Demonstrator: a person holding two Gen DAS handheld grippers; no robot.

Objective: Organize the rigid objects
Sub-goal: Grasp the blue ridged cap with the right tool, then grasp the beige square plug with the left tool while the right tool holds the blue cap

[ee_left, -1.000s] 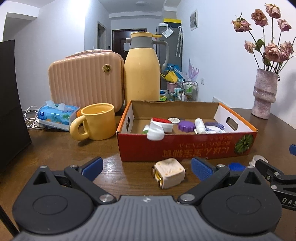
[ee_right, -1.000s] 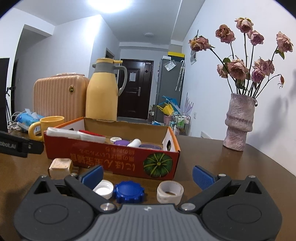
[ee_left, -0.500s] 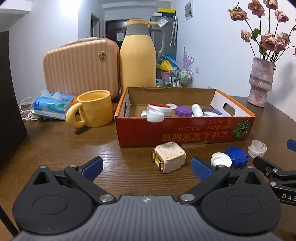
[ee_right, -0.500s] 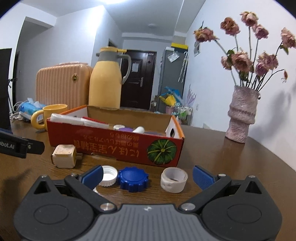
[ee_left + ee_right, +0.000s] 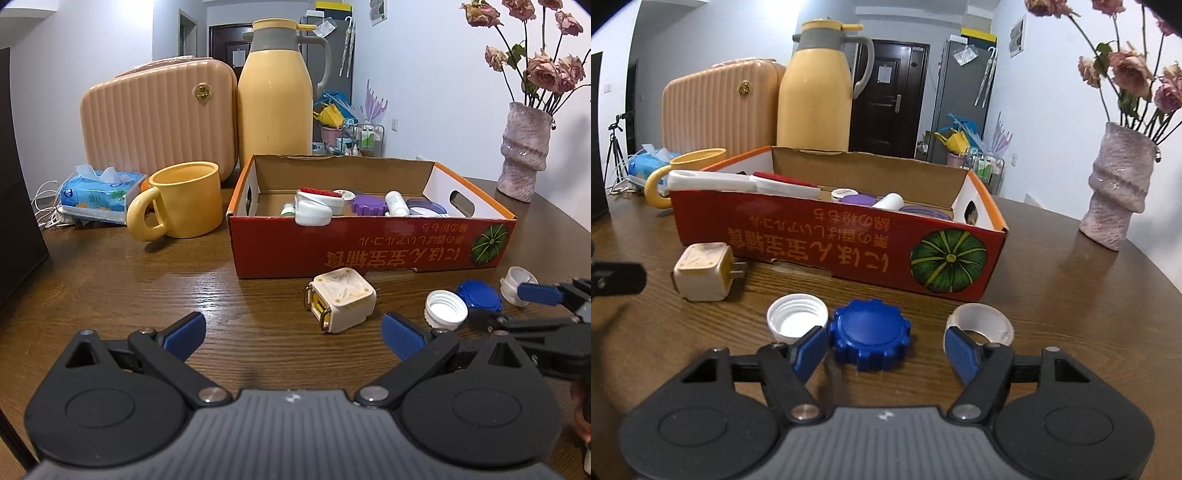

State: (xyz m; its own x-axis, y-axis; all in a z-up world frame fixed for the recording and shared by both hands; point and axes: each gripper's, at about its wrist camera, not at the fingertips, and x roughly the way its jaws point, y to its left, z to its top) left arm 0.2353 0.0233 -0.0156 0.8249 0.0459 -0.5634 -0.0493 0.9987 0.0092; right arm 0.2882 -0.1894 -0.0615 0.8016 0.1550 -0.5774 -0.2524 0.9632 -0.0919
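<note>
The right hand-held gripper sits low over the table with its jaws spread partway and nothing gripped; the blue ridged cap lies on the wood between its blue pads, with a gap on either side. The white threaded cap rests open side up just beside the blue cap, close behind the left pad, and a white ring-shaped cap lies behind the right pad, apart from the blue one. The left hand-held gripper is held wide open and empty above the table, and the cream-coloured charger plug lies on its side a little ahead of it, between the lines of its two fingers, prongs showing at its left face in that view. Just behind the plug and the caps stands the red cardboard box with a green pumpkin printed on its front; inside it are white caps, a purple cap and a small white bottle. To the left of the box stands a yellow mug, with a tissue pack further left. Behind them stand a yellow thermos jug and a peach ribbed case. Far right, a pink vase holds dried roses.
</note>
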